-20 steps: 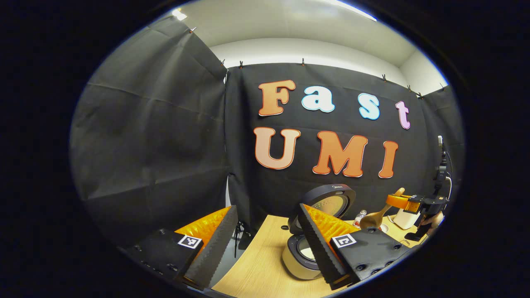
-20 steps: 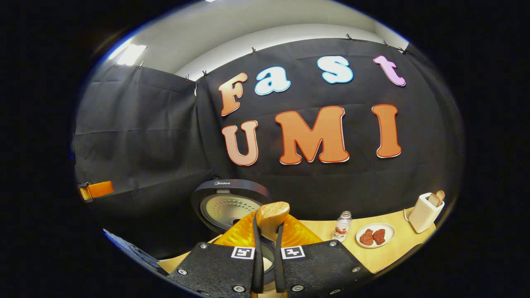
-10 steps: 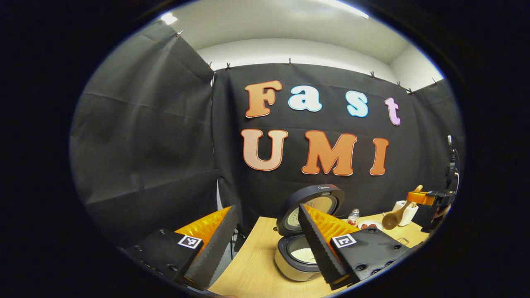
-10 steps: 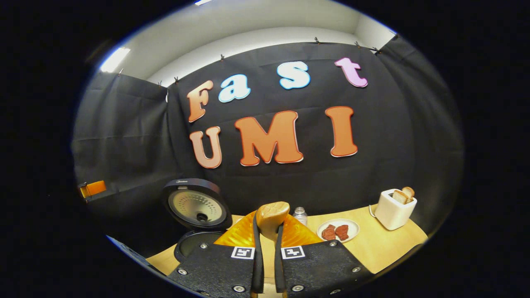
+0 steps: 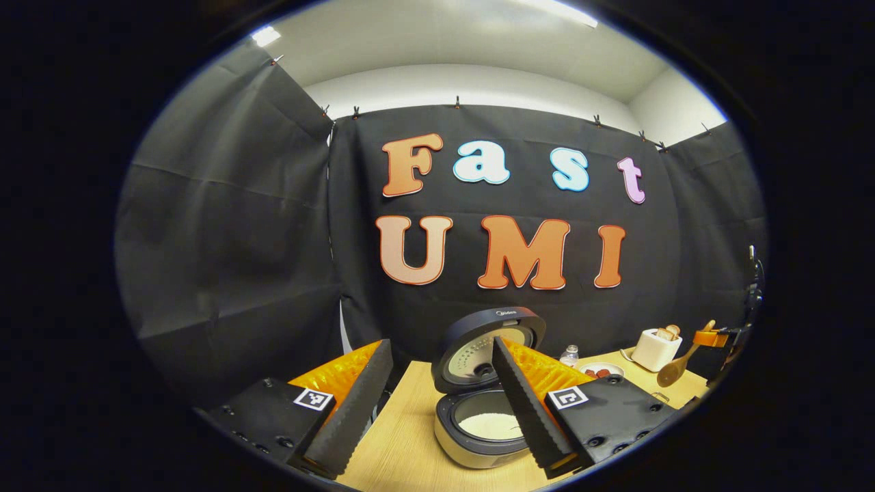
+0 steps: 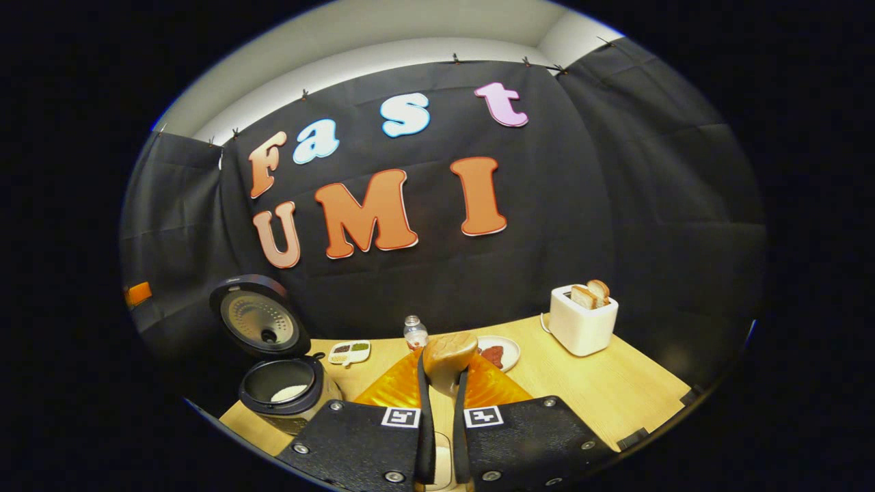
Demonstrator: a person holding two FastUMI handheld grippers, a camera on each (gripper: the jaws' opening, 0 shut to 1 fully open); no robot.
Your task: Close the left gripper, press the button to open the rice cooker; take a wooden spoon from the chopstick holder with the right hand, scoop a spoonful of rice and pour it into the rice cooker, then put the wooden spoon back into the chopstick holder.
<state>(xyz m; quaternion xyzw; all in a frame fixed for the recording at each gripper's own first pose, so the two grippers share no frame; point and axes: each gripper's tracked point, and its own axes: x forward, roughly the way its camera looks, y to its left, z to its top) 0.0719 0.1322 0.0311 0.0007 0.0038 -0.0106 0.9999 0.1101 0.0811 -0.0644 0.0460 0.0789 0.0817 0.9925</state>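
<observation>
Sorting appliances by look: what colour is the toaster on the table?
White, with slices of toast in it; the toaster shows best in the right gripper view.

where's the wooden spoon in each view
Left gripper view: the wooden spoon is small at the far right, bowl hanging down over the table, held by the right gripper.
Right gripper view: the spoon's handle end stands at bottom centre, pinched between the jaws.
Shared landmark: the white toaster with bread in it.
</observation>
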